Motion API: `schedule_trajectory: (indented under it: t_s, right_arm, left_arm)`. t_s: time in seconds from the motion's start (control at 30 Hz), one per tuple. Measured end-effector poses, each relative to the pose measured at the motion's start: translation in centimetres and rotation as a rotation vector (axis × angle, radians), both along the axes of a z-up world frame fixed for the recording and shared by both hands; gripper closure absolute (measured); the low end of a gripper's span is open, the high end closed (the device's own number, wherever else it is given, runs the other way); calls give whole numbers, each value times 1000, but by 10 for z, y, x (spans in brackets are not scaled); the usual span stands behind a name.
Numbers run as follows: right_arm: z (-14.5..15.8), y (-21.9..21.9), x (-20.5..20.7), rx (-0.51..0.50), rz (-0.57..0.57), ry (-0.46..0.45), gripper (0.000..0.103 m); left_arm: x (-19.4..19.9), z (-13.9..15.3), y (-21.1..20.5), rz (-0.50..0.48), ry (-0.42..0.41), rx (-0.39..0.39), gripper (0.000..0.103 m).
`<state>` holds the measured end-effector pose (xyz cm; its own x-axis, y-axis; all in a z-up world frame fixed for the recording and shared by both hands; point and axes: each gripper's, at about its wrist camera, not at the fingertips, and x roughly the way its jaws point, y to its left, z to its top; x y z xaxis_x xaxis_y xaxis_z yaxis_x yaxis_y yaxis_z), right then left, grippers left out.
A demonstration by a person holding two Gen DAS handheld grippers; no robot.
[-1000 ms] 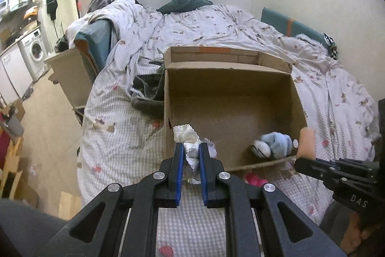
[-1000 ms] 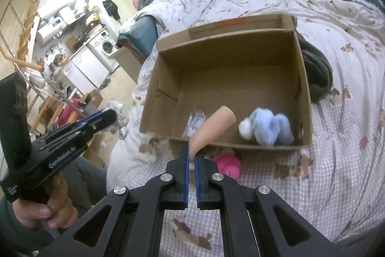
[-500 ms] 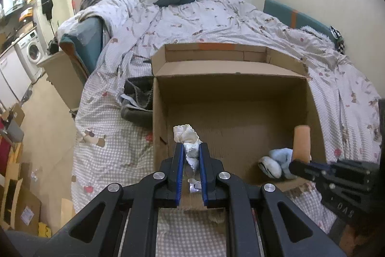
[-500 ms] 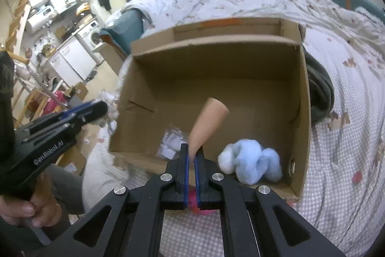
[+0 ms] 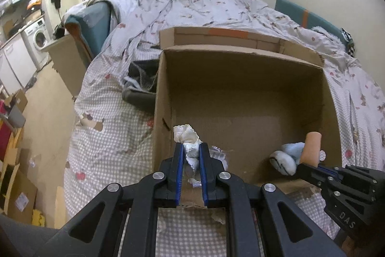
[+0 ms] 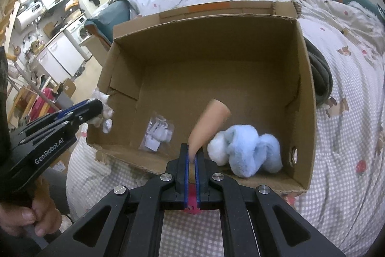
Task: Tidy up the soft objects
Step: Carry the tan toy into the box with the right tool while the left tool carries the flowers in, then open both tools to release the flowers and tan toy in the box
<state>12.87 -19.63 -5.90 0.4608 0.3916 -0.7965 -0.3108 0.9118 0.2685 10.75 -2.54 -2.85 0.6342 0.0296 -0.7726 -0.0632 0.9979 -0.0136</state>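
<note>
I have the left claw (image 5: 190, 155) pinching a crumpled white cloth (image 5: 186, 136), its blue-lined fingers (image 5: 178, 160) pressed against the fabric on both sides. From the right wrist view that claw sits at about nine o'clock, with the cloth (image 6: 102, 110) hanging right at the near-left corner of the cardboard box (image 6: 305, 98); I cannot tell whether it is just over the rim or just outside it. My right claw (image 6: 191, 155) is squeezed tight on the lower end of a peach-coloured foam cone (image 6: 208, 124), which tilts up toward one o'clock over the box floor. The box stands open on the bed (image 6: 349, 112), whose cover is a checked grey and white print. Inside the box, a fluffy light-blue plush toy (image 6: 247, 148) lies at the near-right corner, just beside the cone, and a small clear packet of white items (image 6: 157, 134) lies on the floor toward the near-left. A pink object (image 6: 192, 196) shows on the bed directly under the right claw, mostly hidden by it. A dark grey garment (image 6: 321, 78) lies bunched against the box's right wall outside.
</note>
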Motion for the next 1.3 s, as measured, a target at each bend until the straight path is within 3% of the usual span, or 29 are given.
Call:
schedule_trajectory:
  t_s: [0.8, 1.17, 1.2, 1.27, 1.3]
  right_arm:
    - [2, -1, 0, -18, -7, -24, 97]
    - [6, -5, -1, 19, -17, -31, 95]
    - [6, -6, -1, 21, -21, -30, 91]
    - [5, -7, 1, 26, -33, -24, 78]
    - [5, -9, 1, 35, -41, -20, 61]
  left_arm:
    - [5, -7, 2, 2, 28, -27, 91]
    - [6, -7, 0, -10, 47, -17, 82]
    - [6, -7, -1, -10, 47, -15, 78]
    - [5, -7, -1, -1, 48, -7, 59]
    - [5, -6, 0, 8, 46, -4, 40]
